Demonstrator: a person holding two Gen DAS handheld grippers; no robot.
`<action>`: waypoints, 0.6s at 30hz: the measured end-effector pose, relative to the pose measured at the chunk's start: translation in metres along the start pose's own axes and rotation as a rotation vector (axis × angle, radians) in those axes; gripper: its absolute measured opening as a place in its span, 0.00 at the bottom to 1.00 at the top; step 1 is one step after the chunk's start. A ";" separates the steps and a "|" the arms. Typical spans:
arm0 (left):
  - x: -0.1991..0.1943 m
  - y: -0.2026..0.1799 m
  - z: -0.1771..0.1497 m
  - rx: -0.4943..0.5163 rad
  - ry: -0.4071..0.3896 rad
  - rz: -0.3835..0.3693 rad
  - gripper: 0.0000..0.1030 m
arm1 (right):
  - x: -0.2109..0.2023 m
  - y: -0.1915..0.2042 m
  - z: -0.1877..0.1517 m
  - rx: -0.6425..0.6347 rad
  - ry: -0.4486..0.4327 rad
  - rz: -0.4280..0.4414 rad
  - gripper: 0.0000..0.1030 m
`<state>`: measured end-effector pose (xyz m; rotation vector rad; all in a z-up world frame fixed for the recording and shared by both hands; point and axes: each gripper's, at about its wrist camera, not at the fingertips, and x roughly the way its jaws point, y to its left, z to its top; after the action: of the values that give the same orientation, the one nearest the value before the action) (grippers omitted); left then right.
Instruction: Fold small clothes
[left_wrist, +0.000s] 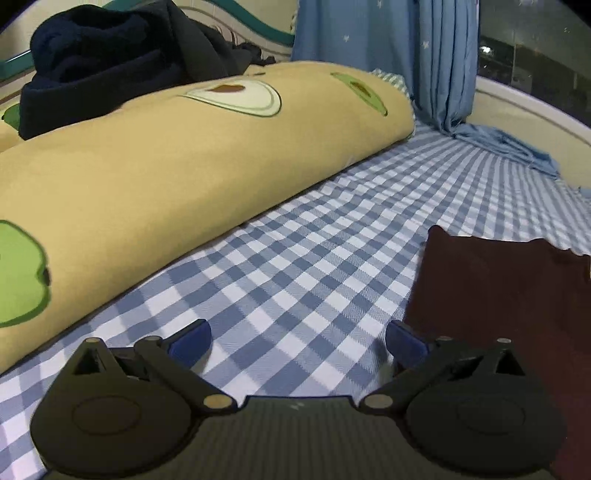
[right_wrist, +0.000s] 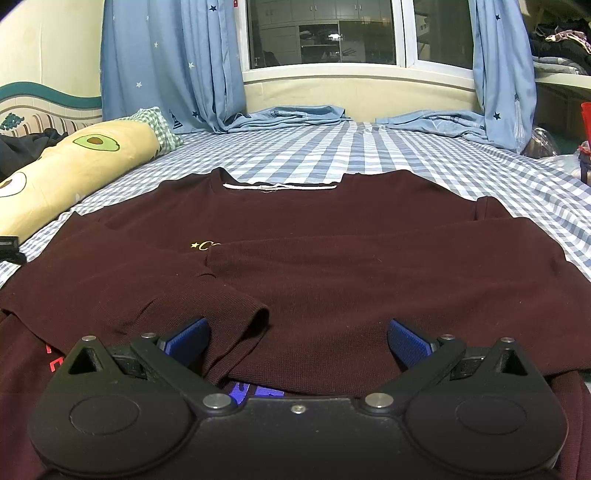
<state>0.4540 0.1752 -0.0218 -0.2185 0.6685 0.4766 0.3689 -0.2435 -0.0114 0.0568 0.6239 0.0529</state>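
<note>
A dark maroon sweater (right_wrist: 314, 229) lies flat on the blue checked bedsheet (right_wrist: 369, 147), neck toward the window, with both sleeves folded across its front. My right gripper (right_wrist: 297, 341) is open and empty, low over the sweater's near hem, with the left sleeve cuff (right_wrist: 243, 325) between its blue fingertips (right_wrist: 188, 341). My left gripper (left_wrist: 297, 341) is open and empty over bare sheet (left_wrist: 277, 258), just left of the sweater's edge (left_wrist: 498, 295).
A yellow avocado-print bolster (left_wrist: 166, 177) runs along the left side of the bed with dark clothes (left_wrist: 110, 62) piled on it. Blue star curtains (right_wrist: 166, 62) hang at the window and pool on the sheet. Clutter stands at the far right (right_wrist: 580, 155).
</note>
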 end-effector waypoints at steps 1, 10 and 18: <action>-0.004 0.003 -0.002 0.004 0.001 -0.003 0.99 | 0.000 0.000 0.000 0.000 0.000 0.000 1.00; -0.001 0.007 -0.012 0.090 0.047 0.078 0.99 | 0.000 0.000 0.001 -0.005 0.000 -0.007 1.00; -0.044 0.031 -0.029 0.058 -0.004 0.026 0.99 | -0.035 -0.013 -0.006 0.032 -0.029 0.009 1.00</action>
<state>0.3932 0.1771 -0.0176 -0.1540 0.6806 0.4817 0.3375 -0.2591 0.0037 0.0915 0.5955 0.0509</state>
